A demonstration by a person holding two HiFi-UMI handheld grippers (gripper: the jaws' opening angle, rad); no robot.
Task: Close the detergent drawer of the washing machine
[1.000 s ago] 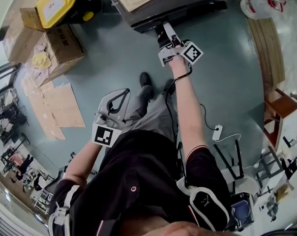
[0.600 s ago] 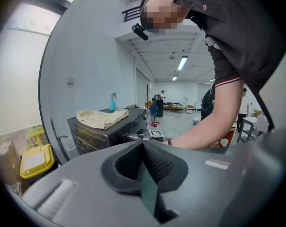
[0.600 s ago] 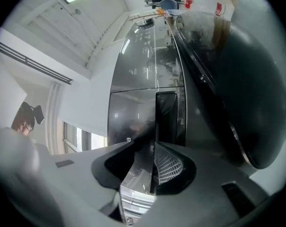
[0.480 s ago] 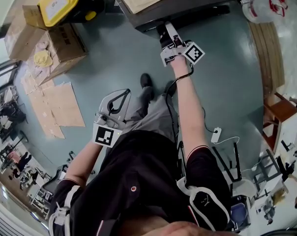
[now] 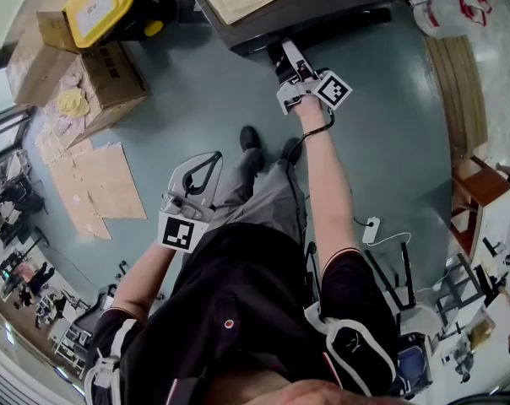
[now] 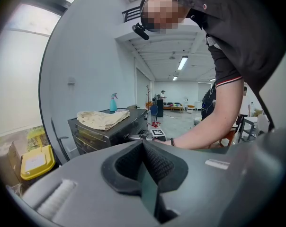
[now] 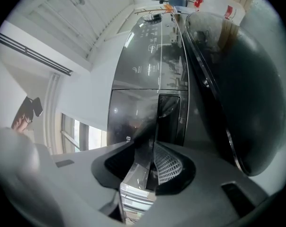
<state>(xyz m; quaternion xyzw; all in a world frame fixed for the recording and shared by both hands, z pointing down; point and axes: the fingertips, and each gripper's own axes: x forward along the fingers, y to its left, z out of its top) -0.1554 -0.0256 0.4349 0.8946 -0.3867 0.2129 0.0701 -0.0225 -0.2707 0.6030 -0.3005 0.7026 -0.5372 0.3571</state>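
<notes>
Now, your right claw (image 5: 283, 57) is up at the washer (image 5: 339, 11), its jaws drawn in to a narrow gap and pinching the drawer (image 7: 144, 163) by its front panel, which runs edge-on between the pads in the right gripper view. A pale tray (image 7: 133, 200) shows under the jaws, so I judge the drawer to be partly out of its slot, just beside the control panel (image 7: 152, 65) and above the round door (image 7: 247, 103). What the step calls for is a straight push along the drawer's own run. Drive from the forearm and hold the wrist square, because a thin panel gripped on its edge will probably cock sideways and bind if you twist or lean on one corner. Go slowly near the end: the jaw that sits behind the panel could get trapped against the washer's face, so be ready to loosen and finish with a flat nudge on the front. Judge it closed only when the panel lies flush with the fascia. Your left claw (image 5: 208, 162) hangs low by your leg, jaws together on nothing, and it has no part in this.
</notes>
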